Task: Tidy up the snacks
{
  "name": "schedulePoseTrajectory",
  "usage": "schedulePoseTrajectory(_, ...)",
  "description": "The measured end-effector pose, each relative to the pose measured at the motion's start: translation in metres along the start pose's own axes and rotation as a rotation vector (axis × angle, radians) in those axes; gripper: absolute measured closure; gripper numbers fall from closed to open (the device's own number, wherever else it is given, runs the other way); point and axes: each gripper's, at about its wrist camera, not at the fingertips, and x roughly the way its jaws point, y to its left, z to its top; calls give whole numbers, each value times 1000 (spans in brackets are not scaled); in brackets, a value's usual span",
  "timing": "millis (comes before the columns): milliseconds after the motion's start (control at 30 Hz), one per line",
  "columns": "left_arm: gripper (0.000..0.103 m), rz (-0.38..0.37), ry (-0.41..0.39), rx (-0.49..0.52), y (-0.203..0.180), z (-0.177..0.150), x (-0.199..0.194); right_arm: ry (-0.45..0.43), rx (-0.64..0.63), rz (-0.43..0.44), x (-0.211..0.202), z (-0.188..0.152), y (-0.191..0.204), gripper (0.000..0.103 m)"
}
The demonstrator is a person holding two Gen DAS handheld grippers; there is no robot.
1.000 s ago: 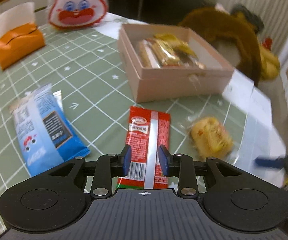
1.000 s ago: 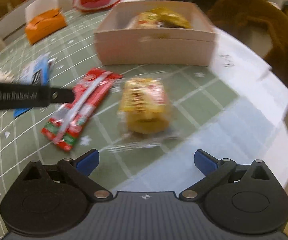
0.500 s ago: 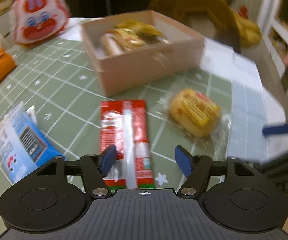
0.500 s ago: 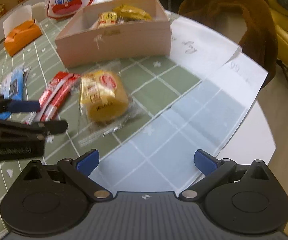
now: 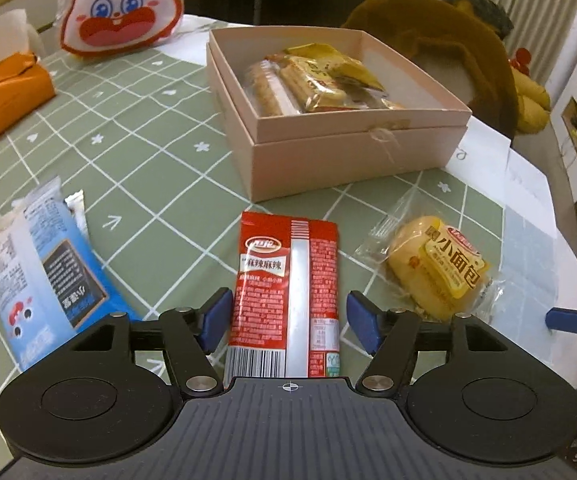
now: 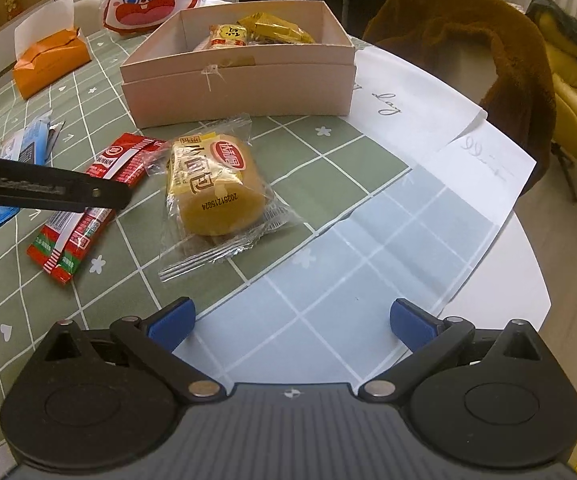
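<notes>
A red snack packet (image 5: 288,292) lies flat on the green tablecloth; my left gripper (image 5: 288,320) is open with its blue fingers on either side of the packet's near half. A wrapped yellow bun (image 5: 436,266) lies to its right and shows in the right wrist view (image 6: 216,188) too. A pink box (image 5: 352,152) behind holds several snacks (image 5: 308,80). A blue packet (image 5: 44,272) lies at left. My right gripper (image 6: 292,320) is open and empty, near the table's front, well short of the bun. The red packet (image 6: 84,208) shows under the left gripper's arm (image 6: 48,192).
An orange tissue pack (image 5: 4,96) and a rabbit-faced bag (image 5: 120,8) stand at the back left. White paper sheets (image 6: 428,120) lie on the right of the round table. A chair with a brown furry coat (image 6: 488,48) stands behind the table edge.
My left gripper has opened from nearly shut around the red packet and the view has steadied. My right gripper has pulled back toward the table's front edge, away from the bun.
</notes>
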Motion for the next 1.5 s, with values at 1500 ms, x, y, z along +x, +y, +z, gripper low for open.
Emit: schedulePoseTrajectory(1500, 49, -45, -22, -199, 31, -75, -59, 152, 5, 70, 12, 56, 60, 28)
